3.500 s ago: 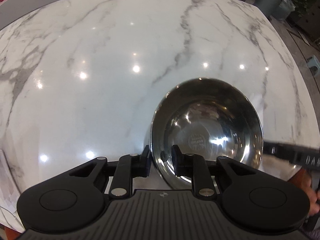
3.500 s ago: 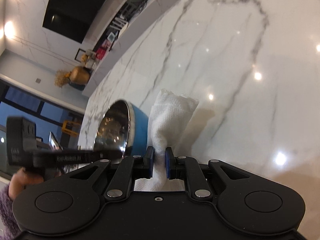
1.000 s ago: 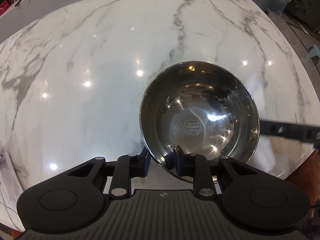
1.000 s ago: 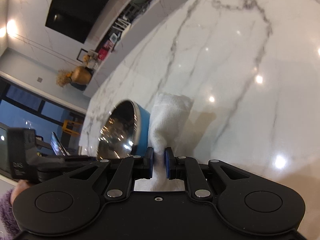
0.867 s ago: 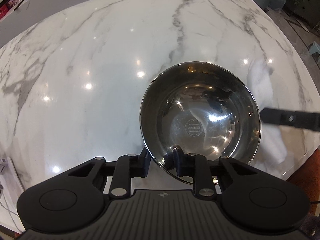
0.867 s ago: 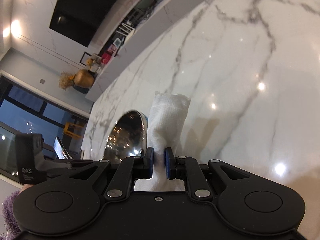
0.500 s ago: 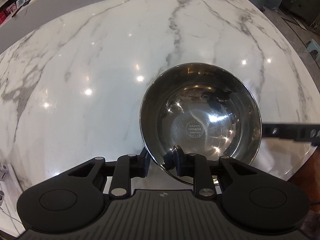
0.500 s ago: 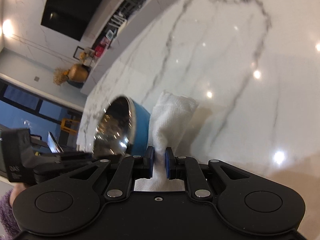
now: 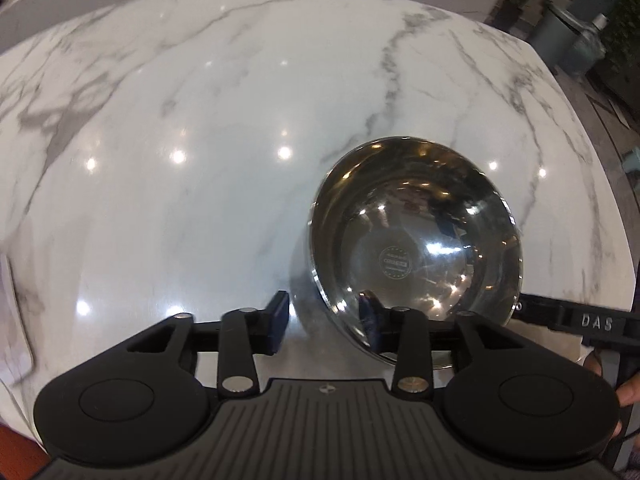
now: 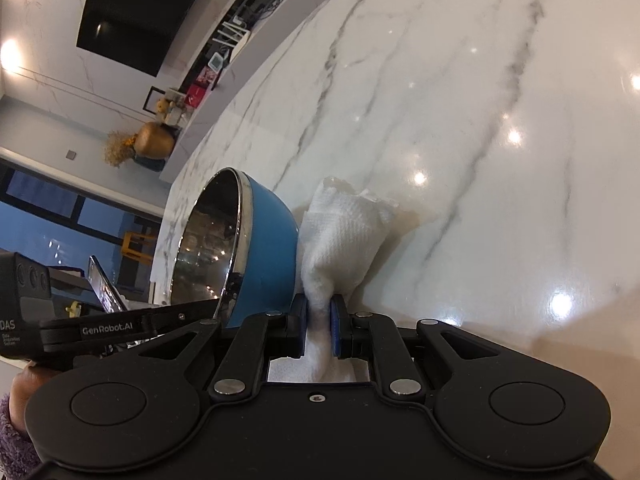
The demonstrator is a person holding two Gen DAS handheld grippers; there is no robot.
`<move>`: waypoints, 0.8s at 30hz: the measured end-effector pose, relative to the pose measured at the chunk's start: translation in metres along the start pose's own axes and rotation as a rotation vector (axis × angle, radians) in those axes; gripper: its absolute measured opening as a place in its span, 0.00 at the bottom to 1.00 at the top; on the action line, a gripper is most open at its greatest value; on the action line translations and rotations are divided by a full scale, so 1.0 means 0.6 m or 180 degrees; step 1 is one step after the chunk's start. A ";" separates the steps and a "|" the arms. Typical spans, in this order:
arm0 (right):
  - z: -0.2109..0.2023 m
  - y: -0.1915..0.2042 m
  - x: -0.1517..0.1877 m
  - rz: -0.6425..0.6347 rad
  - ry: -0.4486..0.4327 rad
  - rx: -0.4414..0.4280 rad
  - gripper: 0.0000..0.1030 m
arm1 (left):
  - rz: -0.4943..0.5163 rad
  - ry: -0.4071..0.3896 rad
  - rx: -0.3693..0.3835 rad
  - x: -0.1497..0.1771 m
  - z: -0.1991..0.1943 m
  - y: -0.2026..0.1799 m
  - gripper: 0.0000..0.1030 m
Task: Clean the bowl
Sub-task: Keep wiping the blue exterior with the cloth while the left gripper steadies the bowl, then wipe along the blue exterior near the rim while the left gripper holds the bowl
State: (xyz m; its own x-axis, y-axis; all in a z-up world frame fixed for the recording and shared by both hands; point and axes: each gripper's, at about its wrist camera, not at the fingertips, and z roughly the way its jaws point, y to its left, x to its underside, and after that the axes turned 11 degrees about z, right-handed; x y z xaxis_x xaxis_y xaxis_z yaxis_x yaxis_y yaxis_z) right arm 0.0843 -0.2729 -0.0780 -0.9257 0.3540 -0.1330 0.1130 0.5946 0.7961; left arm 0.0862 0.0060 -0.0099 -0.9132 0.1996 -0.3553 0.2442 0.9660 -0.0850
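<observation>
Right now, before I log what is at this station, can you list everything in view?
Bowl: one, steel inside, blue outside, on the table.
Paper towel: one, white, beside the bowl.
Table: one, white marble with grey veins.
Vase: one, gold, in the background beyond the table.
Left gripper: one, black, open, fingers either side of the bowl's near rim.
Right gripper: one, black with blue pads, shut on the paper towel.
</observation>
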 end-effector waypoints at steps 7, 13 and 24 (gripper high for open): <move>-0.029 0.007 -0.015 -0.0010 -0.0097 -0.0070 0.11 | 0.0258 0.0011 -0.0046 -0.015 0.006 -0.010 0.19; -0.058 0.023 -0.030 -0.0087 -0.0240 -0.0096 0.11 | 0.0494 -0.0044 -0.0036 -0.024 0.010 -0.018 0.17; -0.051 0.013 -0.037 -0.0066 -0.0319 0.0020 0.11 | 0.0611 -0.0047 0.0003 -0.031 0.018 -0.029 0.17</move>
State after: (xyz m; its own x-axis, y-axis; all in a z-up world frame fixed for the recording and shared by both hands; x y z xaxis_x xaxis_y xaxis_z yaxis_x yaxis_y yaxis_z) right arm 0.0949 -0.2983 -0.0508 -0.8872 0.4119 -0.2080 0.0968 0.6068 0.7889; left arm 0.1023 -0.0165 -0.0120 -0.8449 0.3777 -0.3787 0.4138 0.9102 -0.0153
